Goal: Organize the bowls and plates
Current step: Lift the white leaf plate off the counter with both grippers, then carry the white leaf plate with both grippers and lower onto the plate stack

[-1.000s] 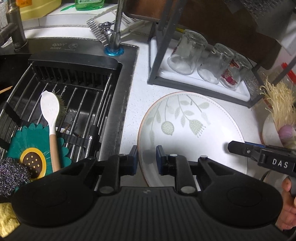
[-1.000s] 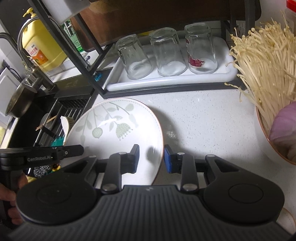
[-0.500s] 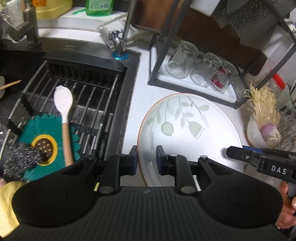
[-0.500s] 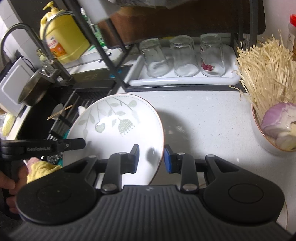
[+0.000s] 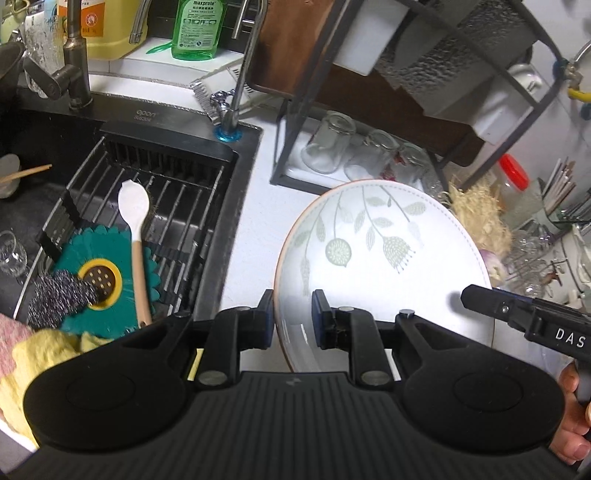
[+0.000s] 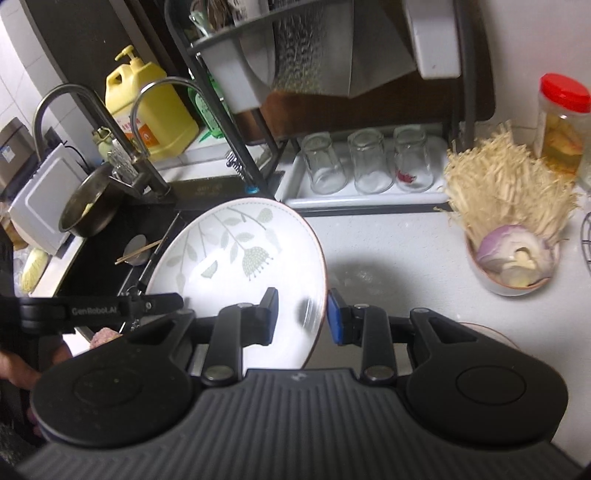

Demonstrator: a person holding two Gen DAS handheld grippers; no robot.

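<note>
Left gripper [image 5: 293, 314] jaws narrowly apart, clamped across the left rim of the leaf-print plate [image 5: 380, 258], 1 pad under the rim, 1 on the inner face. Right gripper [image 6: 302, 314] jaws a bit wider, straddling the plate's [image 6: 236, 258] right rim; right pad just beside the outer edge, left pad over the inner face, contact hard to tell through blur. Plate held between both grippers, tilted, above the white counter [image 6: 391, 247] next to the sink [image 5: 48, 199]. Right gripper body [image 5: 532, 317] shows at the plate's far side in the left view, left gripper body [image 6: 99, 308] in the right view. In the sink: black drain rack [image 5: 173, 184] holding a teal flower-shaped mat [image 5: 110, 291], a white spoon with wooden handle [image 5: 135, 236] lying on it, a steel scourer [image 5: 55, 295]. Yellow cloth [image 5: 40, 350] at lower left. On the counter right: white bowl [image 6: 509, 284] holding a cut purple onion [image 6: 506, 243] and enoki mushrooms [image 6: 502, 184]. Farther back: white tray [image 6: 369, 197] under the black shelf rack [image 6: 236, 122], with 3 glasses [image 6: 369, 166] upside down in a row. Red-lidded jar [image 6: 563, 122] far right, contents yellowish. Behind the sink: 2 faucets [image 6: 85, 118], yellow pump jug [image 6: 151, 107], green bottle [image 5: 197, 27].
</note>
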